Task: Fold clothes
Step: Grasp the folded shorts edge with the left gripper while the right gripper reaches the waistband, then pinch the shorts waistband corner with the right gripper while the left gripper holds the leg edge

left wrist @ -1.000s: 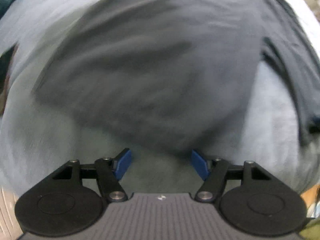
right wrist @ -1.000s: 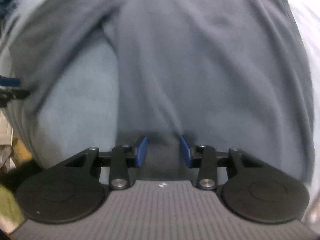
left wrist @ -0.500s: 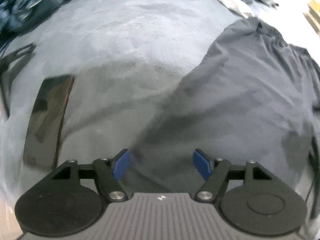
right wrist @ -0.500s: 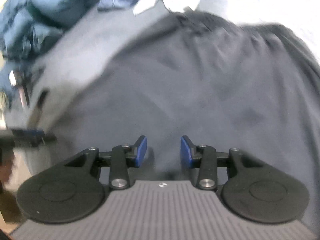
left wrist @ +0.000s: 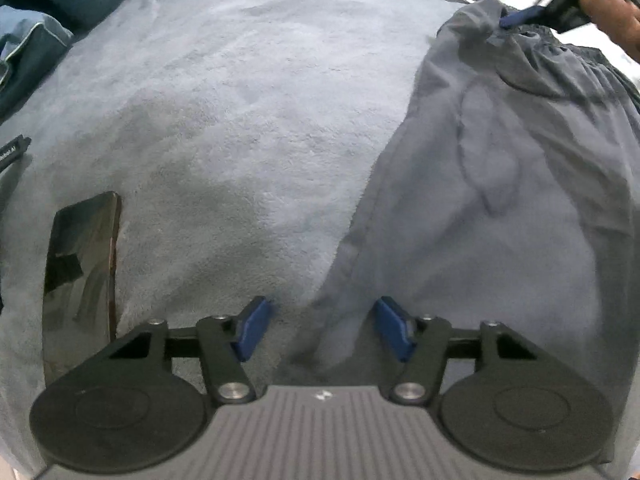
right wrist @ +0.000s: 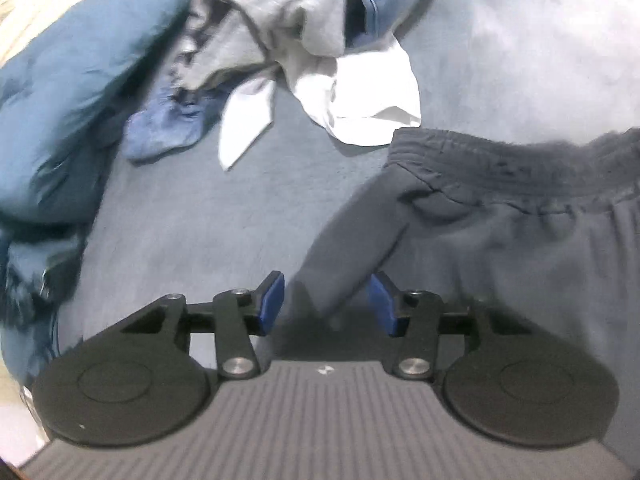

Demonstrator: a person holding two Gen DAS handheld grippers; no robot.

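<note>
Left wrist view is showing a plush, fuzzy grey-blue blanket (left wrist: pixel 240 120) covering the whole surface. Dark grey trousers (left wrist: pixel 500 200), soft matte knit with a gathered elastic waistband (right wrist: pixel 520 164), are lying flat on its right part. A loose heap of clothes (right wrist: pixel 280 40), quilted teal, ribbed grey and smooth white, is sitting beyond the waistband. A glossy black slab-shaped phone (left wrist: pixel 82 280) is lying left of the trousers. Left gripper (left wrist: pixel 324 328) has just been closing, jaws half apart over the trouser hem, not pressing. Right gripper (right wrist: pixel 326 304) has just been opening, a waistband corner lying loose between its jaws.
</note>
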